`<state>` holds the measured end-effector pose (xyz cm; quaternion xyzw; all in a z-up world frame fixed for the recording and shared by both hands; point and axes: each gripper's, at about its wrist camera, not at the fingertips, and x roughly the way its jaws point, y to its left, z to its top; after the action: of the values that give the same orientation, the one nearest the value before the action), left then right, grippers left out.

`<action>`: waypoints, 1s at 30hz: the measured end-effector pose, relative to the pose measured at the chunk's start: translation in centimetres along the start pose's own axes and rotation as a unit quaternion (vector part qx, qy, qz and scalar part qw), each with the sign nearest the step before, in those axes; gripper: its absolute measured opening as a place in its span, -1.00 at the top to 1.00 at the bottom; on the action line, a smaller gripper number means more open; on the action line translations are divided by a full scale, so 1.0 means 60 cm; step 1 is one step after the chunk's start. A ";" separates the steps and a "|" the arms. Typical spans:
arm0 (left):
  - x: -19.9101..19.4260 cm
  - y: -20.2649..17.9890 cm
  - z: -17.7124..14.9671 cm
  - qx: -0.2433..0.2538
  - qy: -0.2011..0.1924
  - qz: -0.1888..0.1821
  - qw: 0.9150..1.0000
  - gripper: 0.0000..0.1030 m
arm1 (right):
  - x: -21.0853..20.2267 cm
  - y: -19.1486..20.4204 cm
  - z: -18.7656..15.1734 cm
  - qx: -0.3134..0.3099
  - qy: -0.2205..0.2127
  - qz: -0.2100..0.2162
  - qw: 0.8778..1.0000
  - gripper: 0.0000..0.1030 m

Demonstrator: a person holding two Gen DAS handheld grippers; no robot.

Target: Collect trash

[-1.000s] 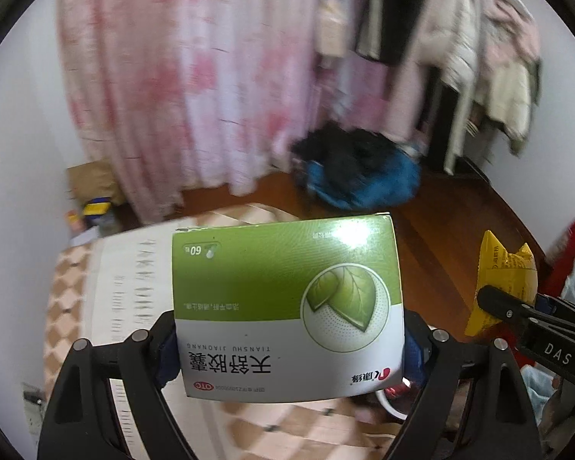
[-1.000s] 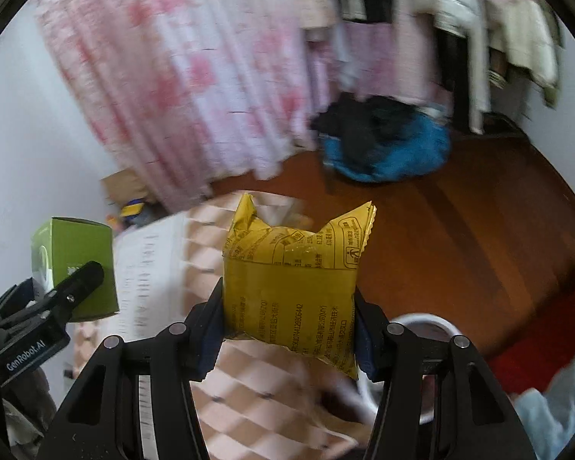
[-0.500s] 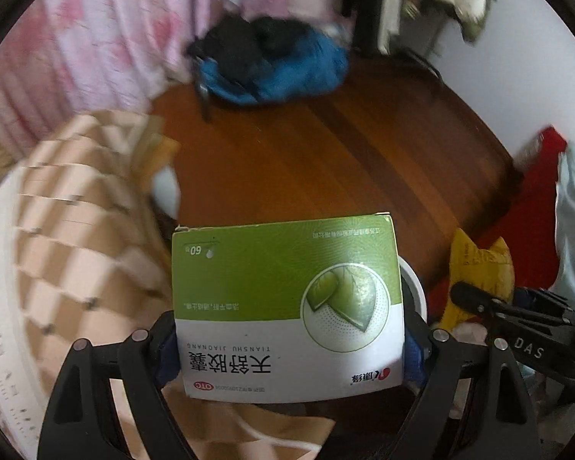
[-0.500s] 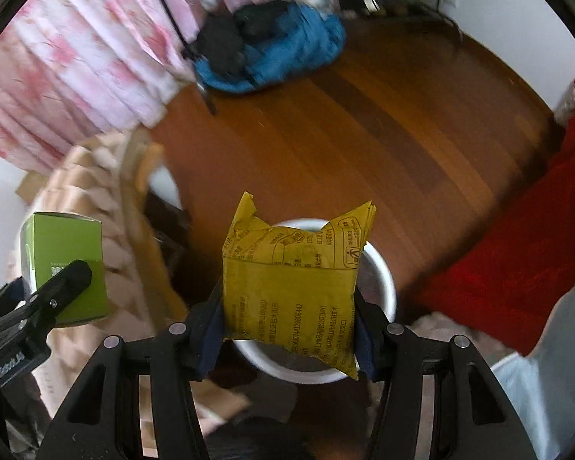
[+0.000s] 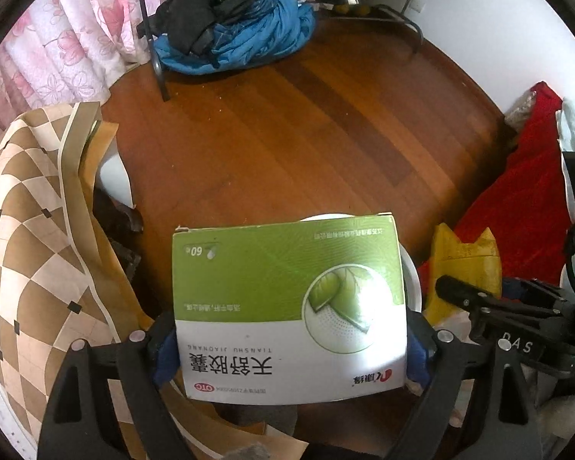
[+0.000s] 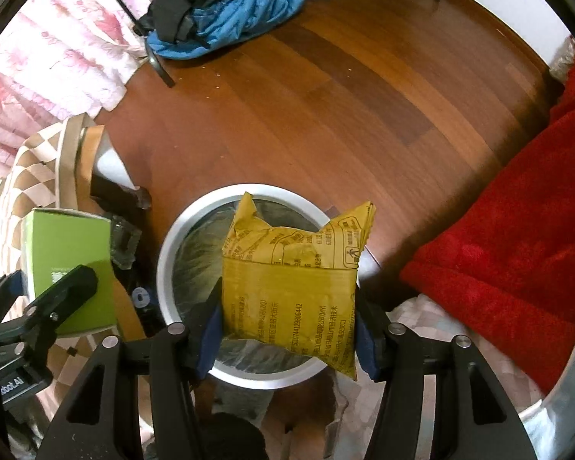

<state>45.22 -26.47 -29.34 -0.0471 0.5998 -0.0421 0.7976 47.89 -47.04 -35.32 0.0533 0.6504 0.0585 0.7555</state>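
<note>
My left gripper [image 5: 287,341] is shut on a green and white medicine box [image 5: 287,299], which also shows at the left of the right wrist view [image 6: 71,264]. My right gripper [image 6: 287,329] is shut on a yellow snack packet [image 6: 291,276] and holds it right above a round white-rimmed trash bin [image 6: 180,230] lined with a clear bag. The packet also shows in the left wrist view [image 5: 465,264], and the bin's rim [image 5: 412,280] peeks out behind the box there.
A checkered brown cloth [image 5: 27,230] hangs at the left. A red blanket [image 6: 517,230] lies at the right. A blue and black clothes pile [image 5: 234,34] sits on the wooden floor [image 5: 306,134] by pink curtains [image 5: 69,38].
Both grippers have tilted down from the curtains and clothes rack to the floor. The bin has come into view and now lies under the yellow packet. Both grips are unchanged.
</note>
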 end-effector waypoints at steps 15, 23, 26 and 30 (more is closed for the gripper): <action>-0.107 0.024 -0.014 -0.010 -0.041 0.032 0.999 -0.97 | -0.091 0.033 -0.015 -0.006 0.007 -0.045 0.999 -0.97; -0.247 0.033 -0.030 -0.010 -0.085 0.031 0.996 -0.97 | -0.239 0.072 -0.045 -0.015 -0.032 -0.011 0.999 -0.97; -0.306 0.039 -0.044 -0.013 -0.101 0.021 0.995 -0.97 | -0.309 0.090 -0.062 -0.023 -0.055 0.005 0.998 -0.97; -0.375 0.047 -0.073 -0.017 -0.120 0.016 0.993 -0.97 | -0.391 0.108 -0.089 -0.030 -0.082 0.025 0.996 -0.97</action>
<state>34.81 -20.99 -9.46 -0.0558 0.5013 -0.0137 0.8634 39.02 -44.29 -12.19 0.0516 0.5826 0.0926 0.8058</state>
